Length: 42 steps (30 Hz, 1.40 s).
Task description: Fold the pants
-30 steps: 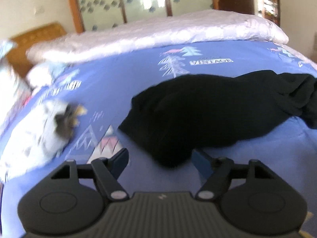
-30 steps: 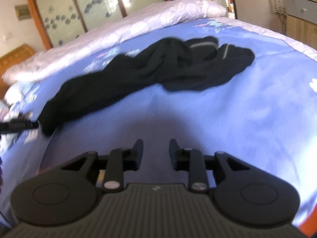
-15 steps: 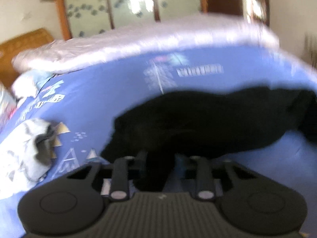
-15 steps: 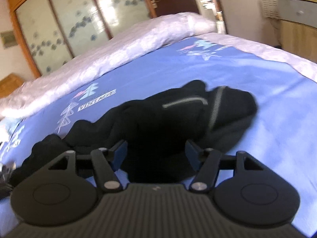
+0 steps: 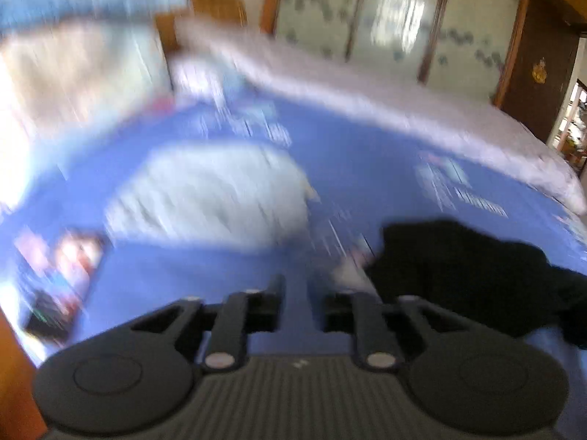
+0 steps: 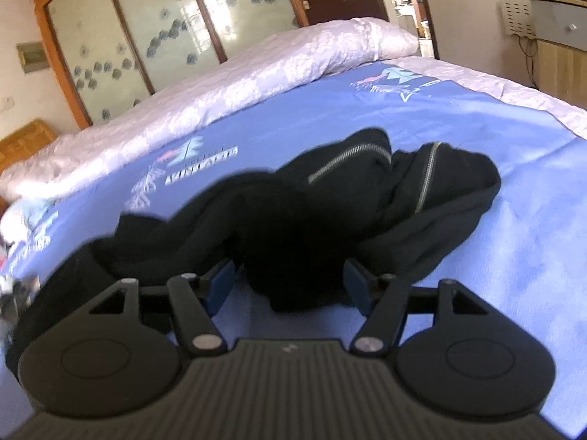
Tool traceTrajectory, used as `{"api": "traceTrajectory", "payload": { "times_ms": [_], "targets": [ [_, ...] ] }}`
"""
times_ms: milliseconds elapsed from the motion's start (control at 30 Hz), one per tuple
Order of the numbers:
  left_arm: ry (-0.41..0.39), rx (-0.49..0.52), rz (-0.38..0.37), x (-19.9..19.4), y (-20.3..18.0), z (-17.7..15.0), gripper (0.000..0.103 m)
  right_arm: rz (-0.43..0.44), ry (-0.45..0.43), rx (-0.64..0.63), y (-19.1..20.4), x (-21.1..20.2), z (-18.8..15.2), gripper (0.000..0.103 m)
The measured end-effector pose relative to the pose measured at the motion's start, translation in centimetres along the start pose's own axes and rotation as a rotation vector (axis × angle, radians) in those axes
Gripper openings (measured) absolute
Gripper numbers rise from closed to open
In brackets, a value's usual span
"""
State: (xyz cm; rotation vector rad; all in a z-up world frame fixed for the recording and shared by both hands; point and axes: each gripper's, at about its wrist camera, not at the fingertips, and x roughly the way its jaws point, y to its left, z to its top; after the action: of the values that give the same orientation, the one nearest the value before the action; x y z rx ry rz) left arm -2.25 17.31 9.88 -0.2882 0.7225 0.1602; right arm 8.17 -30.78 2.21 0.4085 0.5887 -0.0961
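Note:
The black pants [image 6: 367, 198] lie crumpled across the blue bedsheet [image 6: 513, 256], with two silver zippers [image 6: 348, 161] showing at the far end. My right gripper [image 6: 290, 275] is open wide and low over the sheet. A fold of the black cloth lies between its blue pads [image 6: 220, 286] without being squeezed. The left wrist view is badly blurred. In it the pants [image 5: 477, 275] sit to the right of my left gripper [image 5: 302, 289]. Its jaws stand narrow and are opening, with only blue sheet showing between them.
A light patterned garment [image 5: 205, 198] lies on the sheet ahead of the left gripper. A pale quilt [image 6: 256, 77] runs along the far side of the bed, below glass wardrobe doors [image 6: 165, 25]. A cabinet [image 6: 557, 36] stands at the right, a wooden headboard [image 6: 22, 143] at the left.
The left gripper narrowed around the pants' end, then swung left and rolled, and the cloth no longer sits between its jaws. The right gripper came up to the pants, widened, then stayed still.

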Motion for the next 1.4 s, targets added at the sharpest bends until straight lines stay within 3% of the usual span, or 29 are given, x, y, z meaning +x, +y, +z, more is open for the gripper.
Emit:
{"api": "traceTrajectory", "payload": {
  "times_ms": [67,167,300,333,367,400,433,467,500,533,600,733,767,833,867,933,967,1033,1067,1200,1300,1400],
  "targets": [
    [0.076,-0.032,-0.078,1.8,-0.6,0.1,0.058,-0.005,-0.034,0.038,-0.5,0.3,1.6,0.068],
    [0.145,-0.025,-0.172,5.5,-2.8,0.8,0.078,-0.042,-0.072,0.084,-2.1,1.7,4.5,0.069],
    [0.232,-0.004,-0.266,10.7,-6.8,1.0,0.088,-0.102,-0.008,0.140,-4.4,6.2,7.8,0.070],
    [0.261,0.001,-0.266,11.9,-8.3,0.4,0.081,-0.114,0.015,0.168,-5.0,7.7,8.5,0.070],
    [0.295,0.008,-0.273,13.4,-9.4,-0.2,0.060,-0.108,0.038,0.188,-5.2,8.8,8.5,0.062],
    [0.331,0.026,-0.292,14.6,-10.5,-0.9,0.052,-0.073,0.095,0.213,-5.3,10.4,8.8,0.020],
    [0.343,0.043,-0.294,15.4,-11.3,-1.2,0.038,-0.036,0.159,0.223,-5.1,11.7,9.0,0.013],
    [0.324,0.076,-0.258,15.6,-11.9,-1.4,0.031,-0.030,0.193,0.213,-4.4,12.3,9.4,0.012],
    [0.307,0.102,-0.253,15.6,-12.2,-1.5,0.028,-0.044,0.167,0.173,-3.2,12.4,10.4,0.012],
    [0.290,0.101,-0.263,15.2,-11.9,-1.4,0.016,-0.035,0.110,0.111,-1.7,12.1,12.0,0.012],
    [0.273,0.055,-0.288,14.3,-10.4,-0.9,0.014,0.006,-0.006,0.067,0.5,11.4,16.2,0.011],
    [0.210,-0.066,-0.297,12.8,-6.6,0.2,0.014,0.041,-0.241,0.109,2.5,10.6,24.2,0.012],
    [0.202,-0.082,-0.286,12.5,-6.0,0.2,0.014,0.020,-0.271,0.109,2.8,10.8,25.5,0.018],
    [0.202,-0.098,-0.284,12.6,-5.5,0.0,0.016,-0.055,-0.285,0.075,3.6,12.5,26.5,0.052],
    [0.207,-0.097,-0.281,12.9,-5.5,-0.3,0.017,-0.094,-0.263,0.038,3.8,13.3,26.2,0.077],
    [0.224,-0.095,-0.274,13.5,-5.8,-0.8,0.025,-0.154,-0.226,-0.019,3.0,14.1,24.5,0.073],
    [0.235,-0.101,-0.273,13.7,-5.8,-1.0,0.043,-0.138,-0.208,-0.023,2.0,13.6,23.0,0.071],
    [0.263,-0.126,-0.273,14.2,-5.6,-1.3,0.066,-0.107,-0.155,0.025,-1.1,12.1,20.1,0.072],
    [0.275,-0.147,-0.277,14.4,-5.4,-1.4,0.070,-0.110,-0.142,0.059,-2.7,10.7,18.8,0.072],
    [0.310,-0.216,-0.312,14.8,-4.5,-1.6,0.075,-0.181,-0.103,0.202,-8.5,5.0,12.4,0.073],
    [0.321,-0.247,-0.320,14.5,-4.5,-2.0,0.072,-0.214,-0.057,0.344,-12.4,1.7,7.9,0.072],
    [0.355,-0.221,-0.329,15.0,-5.5,-2.4,0.048,-0.168,0.019,0.477,-14.0,1.2,4.6,0.069]
  ]
}}
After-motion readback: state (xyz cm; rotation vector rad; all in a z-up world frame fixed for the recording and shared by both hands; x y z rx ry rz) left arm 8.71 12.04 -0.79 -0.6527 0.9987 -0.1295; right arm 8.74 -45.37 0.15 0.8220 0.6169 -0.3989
